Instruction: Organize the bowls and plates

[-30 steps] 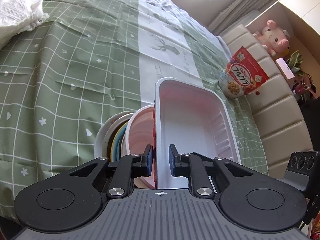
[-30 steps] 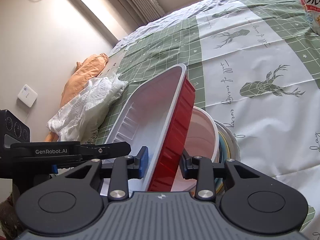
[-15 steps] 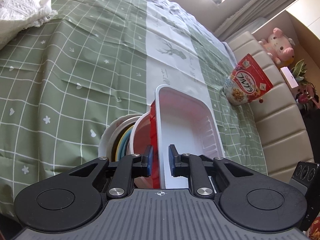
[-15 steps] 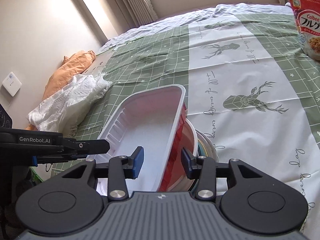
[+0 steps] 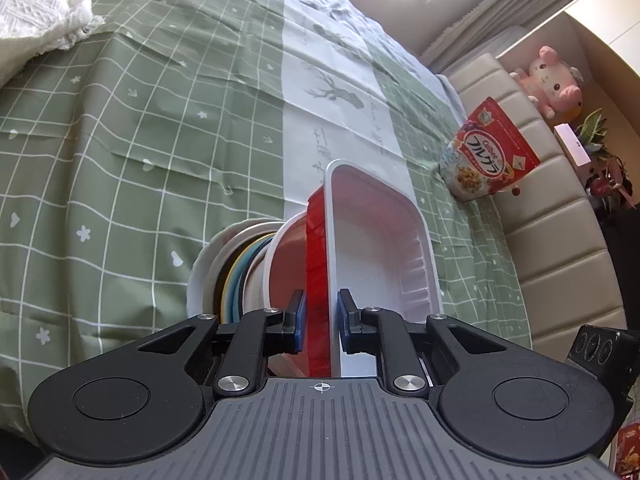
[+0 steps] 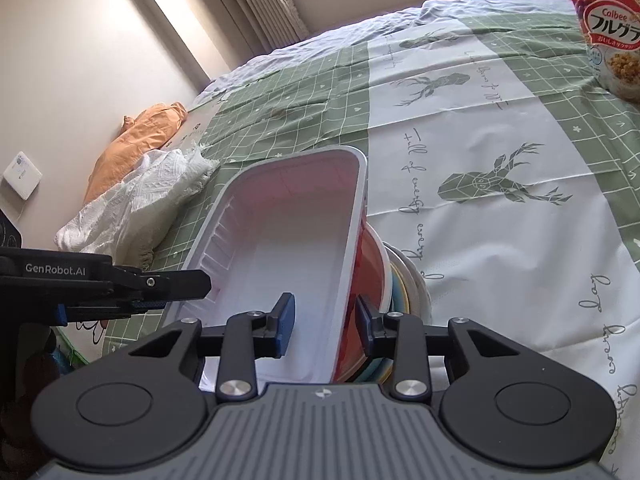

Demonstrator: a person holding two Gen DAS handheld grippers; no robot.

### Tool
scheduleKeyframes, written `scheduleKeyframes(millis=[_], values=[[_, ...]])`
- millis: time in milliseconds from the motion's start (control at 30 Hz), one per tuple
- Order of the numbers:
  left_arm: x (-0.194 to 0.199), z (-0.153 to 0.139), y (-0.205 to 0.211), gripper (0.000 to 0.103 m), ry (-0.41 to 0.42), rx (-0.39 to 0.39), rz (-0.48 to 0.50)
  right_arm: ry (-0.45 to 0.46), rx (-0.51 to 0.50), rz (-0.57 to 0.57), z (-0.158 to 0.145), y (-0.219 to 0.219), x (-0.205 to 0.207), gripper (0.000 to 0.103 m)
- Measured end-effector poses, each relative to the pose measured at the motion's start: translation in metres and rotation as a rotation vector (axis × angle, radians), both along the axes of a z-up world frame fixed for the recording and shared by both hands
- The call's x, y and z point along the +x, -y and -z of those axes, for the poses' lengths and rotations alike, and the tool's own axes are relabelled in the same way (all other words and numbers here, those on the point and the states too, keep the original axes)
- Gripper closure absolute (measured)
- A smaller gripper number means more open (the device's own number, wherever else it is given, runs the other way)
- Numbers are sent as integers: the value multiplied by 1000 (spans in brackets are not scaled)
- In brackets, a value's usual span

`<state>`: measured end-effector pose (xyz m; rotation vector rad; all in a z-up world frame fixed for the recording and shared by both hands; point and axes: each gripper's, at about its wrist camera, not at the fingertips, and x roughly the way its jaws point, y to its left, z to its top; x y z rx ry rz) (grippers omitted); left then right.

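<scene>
Rectangular tray [image 5: 380,256] sits on the stack of plates and bowls [image 5: 240,268] on the bed [image 5: 120,140]. Left tongs [image 5: 319,314] straddle one tray wall, right tongs [image 6: 323,322] the opposite wall. Cereal bag [image 5: 490,152] lies well beyond, right of the left tongs.

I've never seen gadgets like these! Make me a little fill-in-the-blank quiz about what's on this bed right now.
1. The rectangular tray is white inside and ____ outside.
2. The tray sits atop a stack of bowls and plates resting on a green checked ____.
3. The left gripper straddles the tray's ____ with its jaws.
4. A red bag of ____ leans against the beige headboard.

Missing words: red; bedspread; wall; cereal
</scene>
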<state>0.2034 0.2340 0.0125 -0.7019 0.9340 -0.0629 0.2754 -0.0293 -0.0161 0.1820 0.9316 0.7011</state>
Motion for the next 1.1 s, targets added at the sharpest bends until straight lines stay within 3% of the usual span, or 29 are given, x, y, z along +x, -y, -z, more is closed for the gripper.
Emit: scheduleKeyframes(millis=[333,1100], values=[[4,-10,-7,85,29,2,-26,19,34,29,-20,-1,12,70],[2,-8,-4,85,15,-1,-3,-1,43,27,-16,-1,14,70]])
